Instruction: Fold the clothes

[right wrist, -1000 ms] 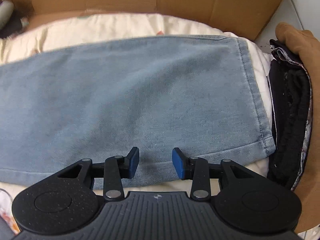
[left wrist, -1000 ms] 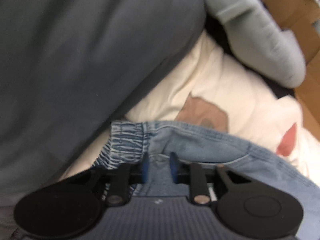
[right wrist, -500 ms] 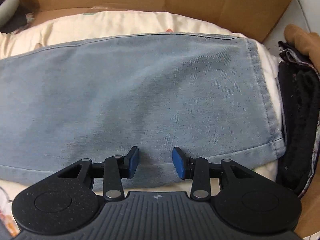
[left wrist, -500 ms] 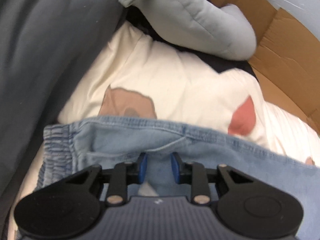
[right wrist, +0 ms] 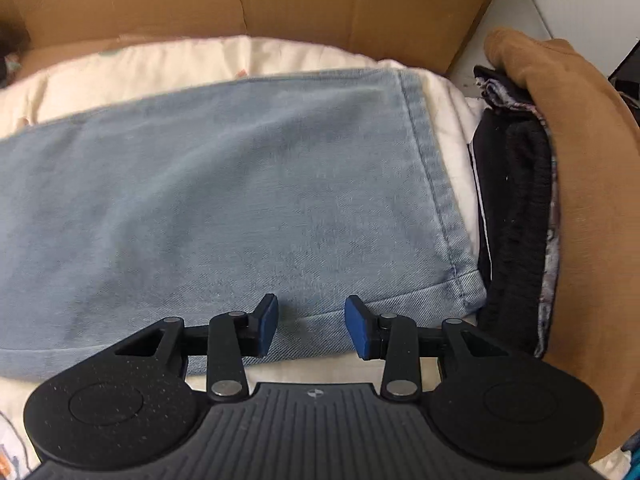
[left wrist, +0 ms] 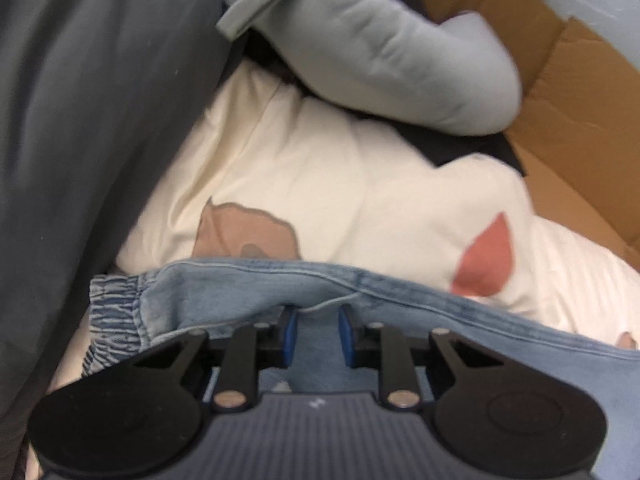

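Note:
Light blue jeans (left wrist: 240, 296) lie flat on a cream quilt (left wrist: 320, 184). Their elastic waistband (left wrist: 116, 304) shows at the left of the left wrist view. My left gripper (left wrist: 316, 332) has a fold of denim near the pocket seam between its blue pads, and its jaws are closing on it. The right wrist view shows the jeans' leg (right wrist: 240, 184) spread out, its hem (right wrist: 436, 184) at the right. There my right gripper (right wrist: 312, 326) hangs open just above the leg's near edge, close to the hem corner, with nothing pinched.
A cardboard box wall (right wrist: 320, 4) stands behind the quilt and also shows as a cardboard flap (left wrist: 560, 80) at upper right. A pale grey-blue sleeve (left wrist: 380, 48) lies beyond the waistband, dark grey cloth (left wrist: 80, 120) to its left. Stacked black (right wrist: 516, 220) and brown (right wrist: 592, 160) garments sit beside the hem.
The left gripper has slid sideways along the jeans' top, its pads slightly closer together, with the grey-blue sleeve and cardboard now in view. The right gripper has shifted towards the hem and stays open.

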Available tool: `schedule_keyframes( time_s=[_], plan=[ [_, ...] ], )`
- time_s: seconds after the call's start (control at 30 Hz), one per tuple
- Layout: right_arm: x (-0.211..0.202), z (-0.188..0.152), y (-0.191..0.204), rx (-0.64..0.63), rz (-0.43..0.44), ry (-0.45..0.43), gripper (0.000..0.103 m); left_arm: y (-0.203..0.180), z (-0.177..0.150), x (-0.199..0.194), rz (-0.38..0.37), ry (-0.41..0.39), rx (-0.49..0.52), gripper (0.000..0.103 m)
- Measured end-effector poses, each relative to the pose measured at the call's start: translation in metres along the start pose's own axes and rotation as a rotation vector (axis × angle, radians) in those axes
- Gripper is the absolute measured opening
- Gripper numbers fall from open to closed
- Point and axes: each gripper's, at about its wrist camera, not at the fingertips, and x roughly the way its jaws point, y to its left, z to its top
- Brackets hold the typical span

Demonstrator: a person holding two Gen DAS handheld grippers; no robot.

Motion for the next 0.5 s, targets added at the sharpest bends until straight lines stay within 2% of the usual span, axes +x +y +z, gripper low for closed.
schedule_keyframes(
  time_s=[0.17, 0.23, 0.4, 0.5],
  plan=[
    [-0.006, -0.005, 0.001, -0.006, 0.057, -0.028, 0.044, -0.011, -0.011, -0.007, -0.07, -0.002, 0.011, 0.023],
    [-0.005, -0.006, 0.006, -0.007, 0.079, -0.03, 0.044, -0.031, -0.013, -0.004, -0.094, 0.006, 0.027, 0.023],
    [0.005, -0.011, 0.021, -0.022, 0.1, -0.018, 0.045, -0.066, -0.015, 0.01, -0.118, -0.008, 0.106, 0.023],
    [0.008, -0.013, 0.025, -0.024, 0.091, -0.019, 0.046, -0.089, -0.019, 0.013, -0.118, 0.014, 0.172, 0.023]
  ],
)
